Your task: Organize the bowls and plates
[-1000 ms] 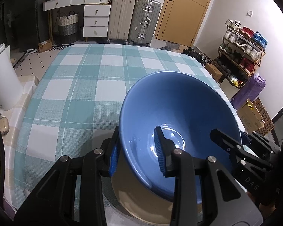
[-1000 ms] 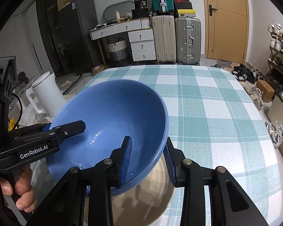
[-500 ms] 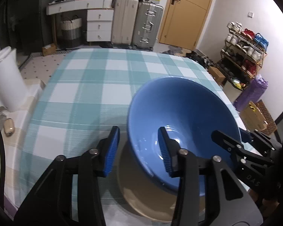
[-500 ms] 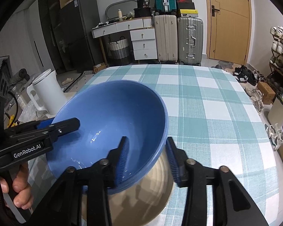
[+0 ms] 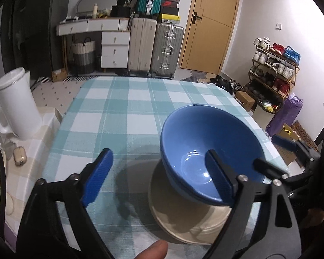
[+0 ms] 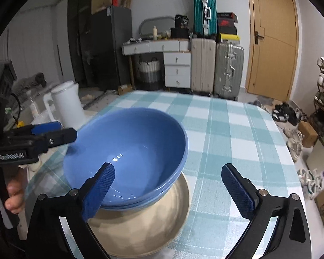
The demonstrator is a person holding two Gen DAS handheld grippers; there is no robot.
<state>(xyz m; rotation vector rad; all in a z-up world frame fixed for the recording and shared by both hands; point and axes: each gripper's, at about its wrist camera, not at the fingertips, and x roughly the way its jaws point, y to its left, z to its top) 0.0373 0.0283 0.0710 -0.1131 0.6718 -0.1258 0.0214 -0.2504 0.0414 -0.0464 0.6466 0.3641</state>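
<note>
Right wrist view shows you the deep glossy blue ceramic bowl (image 6: pixel 127 149) sitting on the wide beige ceramic plate (image 6: pixel 153 222), and a second blue rim just under its lip suggests it is nested in another blue bowl, though the lower one is mostly hidden. A second ago both of your grippers pinched opposite sides of this bowl's rim; now your right gripper (image 6: pixel 168 187) has its jaws opening, the left pad in front of the bowl's near wall and the right pad out over the cloth, neither one pressing on it. Your left gripper (image 5: pixel 159 170) is likewise opening, one pad beside the bowl over the cloth and the other hovering inside the basin, clear of the rim, and it has drawn back so the bowl looks smaller in its view. The bowl stays put on the plate, leaning slightly toward the right gripper's side, so the release appears to have gone cleanly and this stacking step looks finished. Around the stack, the teal-and-white checked tablecloth (image 6: pixel 233 133) is bare. Off its edge to your left stands a white plastic kettle (image 5: pixel 17 105).
</note>
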